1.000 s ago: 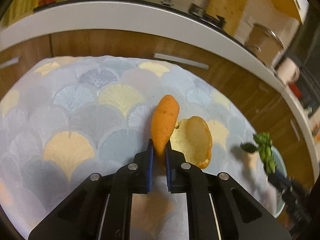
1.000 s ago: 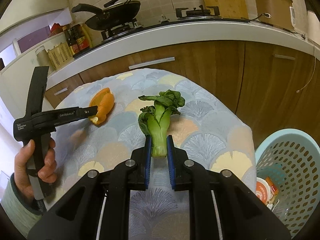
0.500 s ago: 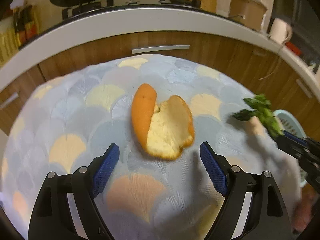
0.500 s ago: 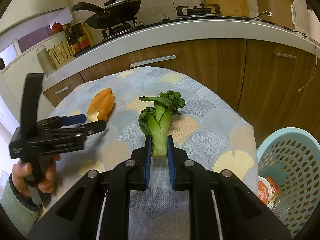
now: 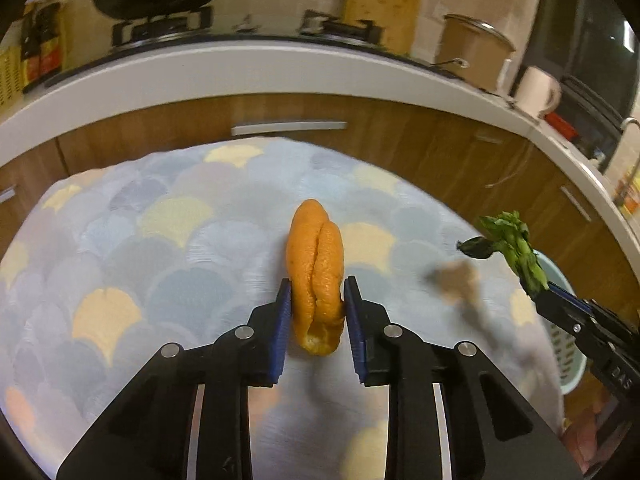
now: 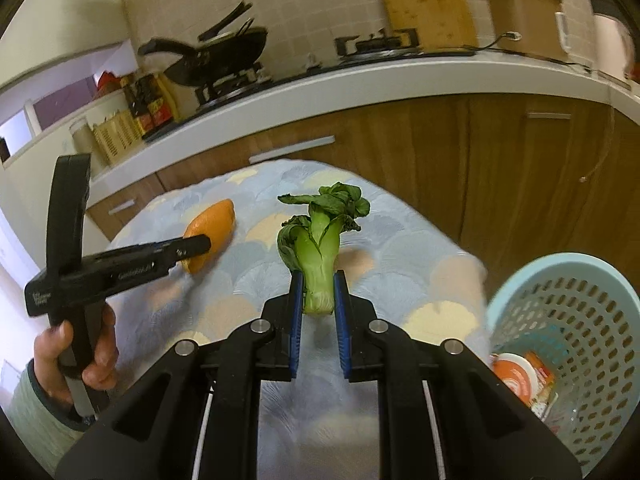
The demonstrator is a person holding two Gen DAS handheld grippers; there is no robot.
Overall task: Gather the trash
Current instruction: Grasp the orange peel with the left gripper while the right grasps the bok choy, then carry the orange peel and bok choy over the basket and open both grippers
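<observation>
My left gripper [image 5: 314, 300] is shut on a folded orange peel [image 5: 316, 272], squeezing its two halves together above the patterned tablecloth [image 5: 160, 240]. The peel also shows in the right wrist view [image 6: 212, 228] at the left gripper's tip [image 6: 196, 246]. My right gripper [image 6: 318, 292] is shut on the pale stem of a green bok choy [image 6: 320, 248], held upright over the cloth. The bok choy appears at the right of the left wrist view [image 5: 516, 252].
A light blue perforated basket [image 6: 568, 320] stands right of the table with wrappers and a lid inside. Wooden cabinets [image 6: 440, 148] and a white counter [image 5: 280, 68] with a stove and pan run behind the table. A pot [image 6: 524, 16] sits far right.
My left gripper opened, let the peel fall open on the cloth, then closed again around it, folding it shut. My right gripper swung slightly right toward the basket with the bok choy.
</observation>
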